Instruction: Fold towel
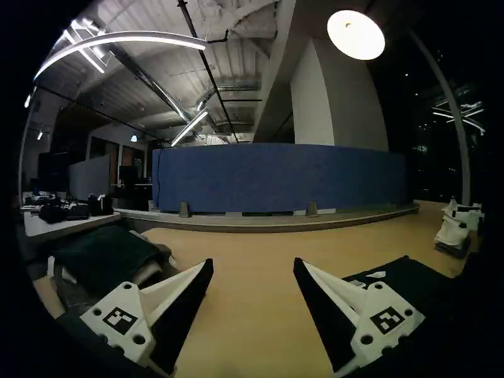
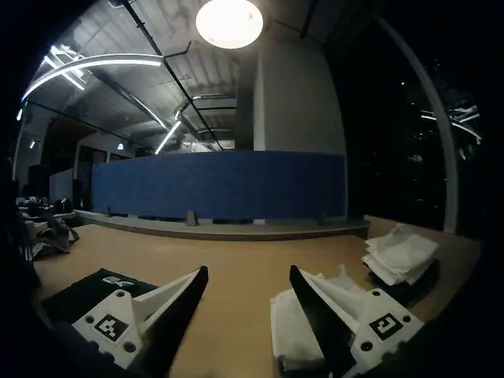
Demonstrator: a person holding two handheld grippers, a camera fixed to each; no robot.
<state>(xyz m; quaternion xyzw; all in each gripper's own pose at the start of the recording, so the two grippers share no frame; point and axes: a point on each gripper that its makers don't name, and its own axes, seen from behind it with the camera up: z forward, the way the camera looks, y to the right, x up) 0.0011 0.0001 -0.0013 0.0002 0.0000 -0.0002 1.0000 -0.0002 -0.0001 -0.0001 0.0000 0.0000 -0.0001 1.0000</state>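
- The left gripper (image 1: 252,302) is hovering low over the wooden table (image 1: 252,252). Its fingers are standing spread wide with nothing between them.
- The right gripper (image 2: 249,309) is hanging at about the same height, fingers also spread and pinching nothing.
- The dark towel (image 1: 394,277) is lying flat on the table, just right of the left gripper's fingers. In the right gripper view it is showing just left of the fingers (image 2: 94,286).
- I judge it is sitting between the two grippers so that each can take an edge for the fold, which is not yet begun.
- A crumpled white cloth (image 2: 293,321) is lying beside and partly behind the right gripper's right finger.
- Farther right, folded white cloths (image 2: 400,252) are resting on something dark. I cannot tell whether that is a tray or another towel.
- Off to the left, a dark green cloth (image 1: 107,252) is draping over a pale support. I cannot tell whether that is a bin.
- A blue partition (image 1: 277,176) is closing off the table's far edge, and a round lamp (image 1: 356,34) is glowing overhead.
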